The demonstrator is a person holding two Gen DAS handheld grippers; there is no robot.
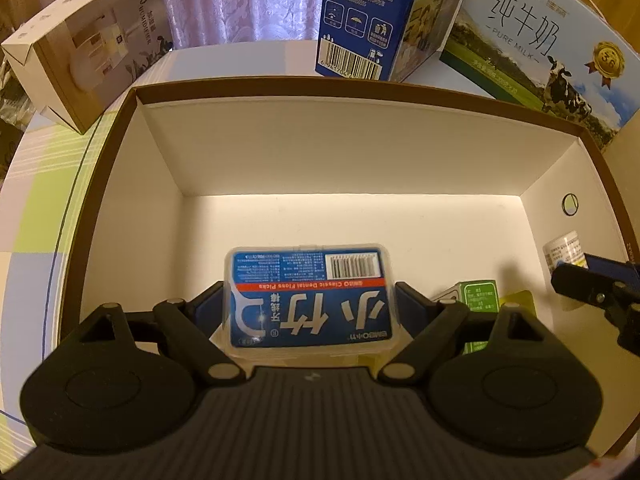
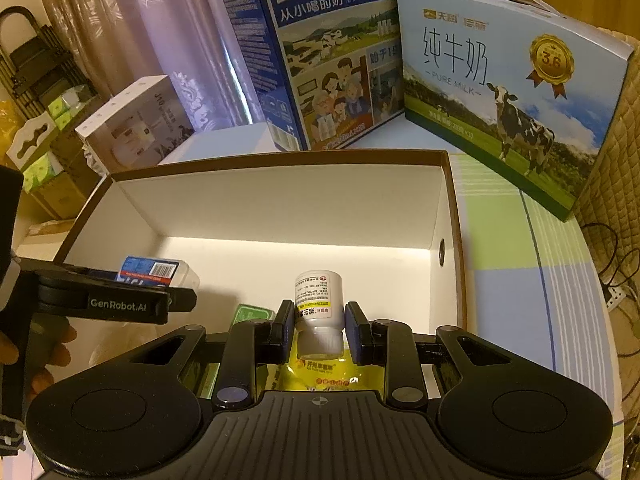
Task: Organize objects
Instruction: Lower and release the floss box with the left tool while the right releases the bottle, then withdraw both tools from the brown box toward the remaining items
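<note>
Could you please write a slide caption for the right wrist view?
Right gripper holds a white pill bottle over the open cardboard box.

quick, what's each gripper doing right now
Left gripper: shut on the floss pick box, over the open box.
Right gripper: shut on the pill bottle.

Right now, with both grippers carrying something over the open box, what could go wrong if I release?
1. The right gripper holds the small white pill bottle lying sideways; dropped like that, the round bottle may roll across the brown-rimmed white cardboard box.
2. It hangs over the yellow foil pouch, so it may land unevenly.
3. The left gripper, clamping the clear plastic floss-pick case with its blue label, sits close by; the grippers could collide near the small green carton.
</note>
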